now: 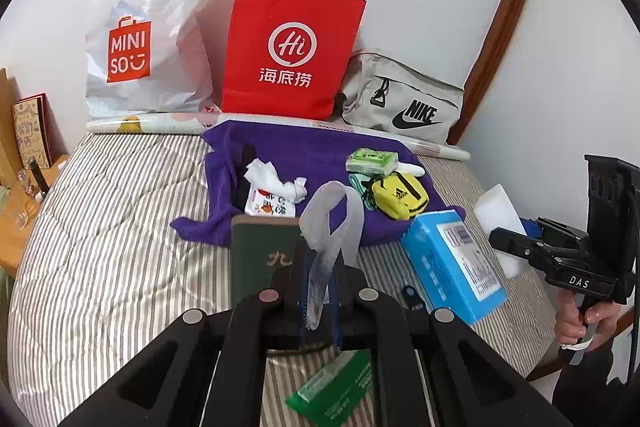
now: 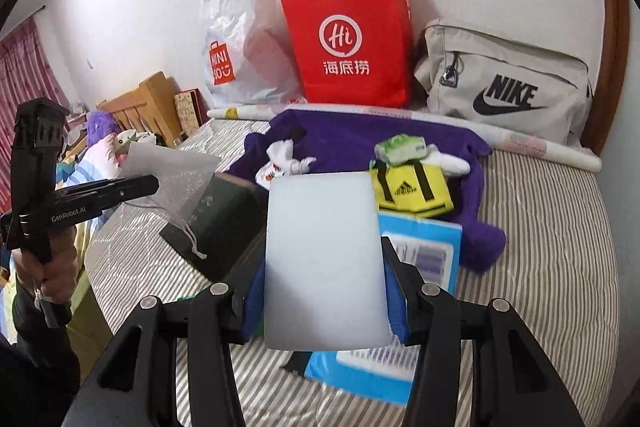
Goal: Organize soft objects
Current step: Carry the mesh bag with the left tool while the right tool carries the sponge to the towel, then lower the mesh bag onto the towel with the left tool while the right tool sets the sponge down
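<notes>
The left gripper [image 1: 320, 291] is clamped on a sheer mesh pouch [image 1: 332, 227], which sticks up between its fingers above the striped bed [image 1: 120, 227]. The right gripper [image 2: 326, 291] pinches a white foam block [image 2: 324, 259] by its sides, held over the blue box [image 2: 424, 251], near the purple towel [image 2: 360, 139].

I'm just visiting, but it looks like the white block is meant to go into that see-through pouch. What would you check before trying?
1. Left gripper pinches the mesh pouch: ok.
2. Right gripper clamps the white foam block on both sides: ok.
3. Pouch mouth opened wide enough: not ok, it hangs as a narrow loop.
4. Block lined up with the pouch: not ok, they are apart.
5. Pouch drawstring free of the green book: cannot tell.
</notes>
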`<state>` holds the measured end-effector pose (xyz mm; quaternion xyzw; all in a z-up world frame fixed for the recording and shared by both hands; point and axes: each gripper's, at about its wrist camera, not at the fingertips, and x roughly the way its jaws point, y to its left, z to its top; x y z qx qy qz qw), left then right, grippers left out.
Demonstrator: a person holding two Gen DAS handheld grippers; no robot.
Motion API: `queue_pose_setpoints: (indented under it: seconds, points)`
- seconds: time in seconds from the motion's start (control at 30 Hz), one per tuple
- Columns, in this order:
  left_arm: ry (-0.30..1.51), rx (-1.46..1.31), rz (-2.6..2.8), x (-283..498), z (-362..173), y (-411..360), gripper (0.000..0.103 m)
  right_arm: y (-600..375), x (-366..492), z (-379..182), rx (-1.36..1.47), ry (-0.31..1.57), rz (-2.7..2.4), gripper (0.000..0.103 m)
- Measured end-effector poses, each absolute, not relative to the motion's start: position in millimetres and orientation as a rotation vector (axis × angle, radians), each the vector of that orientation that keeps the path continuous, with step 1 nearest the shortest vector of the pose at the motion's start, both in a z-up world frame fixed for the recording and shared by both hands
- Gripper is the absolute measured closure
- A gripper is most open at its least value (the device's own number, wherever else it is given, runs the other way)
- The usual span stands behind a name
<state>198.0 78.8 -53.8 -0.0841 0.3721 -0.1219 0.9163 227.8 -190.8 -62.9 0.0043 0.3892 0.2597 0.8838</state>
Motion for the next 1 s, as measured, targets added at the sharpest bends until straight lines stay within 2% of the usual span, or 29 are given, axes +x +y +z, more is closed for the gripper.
queue_pose_setpoints:
  seconds: [0.5, 1.0]
  points:
    - [0.784, -0.197, -0.246, 247.1, -51.6, 78.8, 0.094, -170.0, 291.6, -63.1, -0.004, 0.832, 0.544, 0.053]
    - [0.805, -0.217, -0.225, 294.2, -62.5, 87.9, 0.094, -135.1, 365.4, -83.3, -0.099, 0.929, 0.527, 0.053]
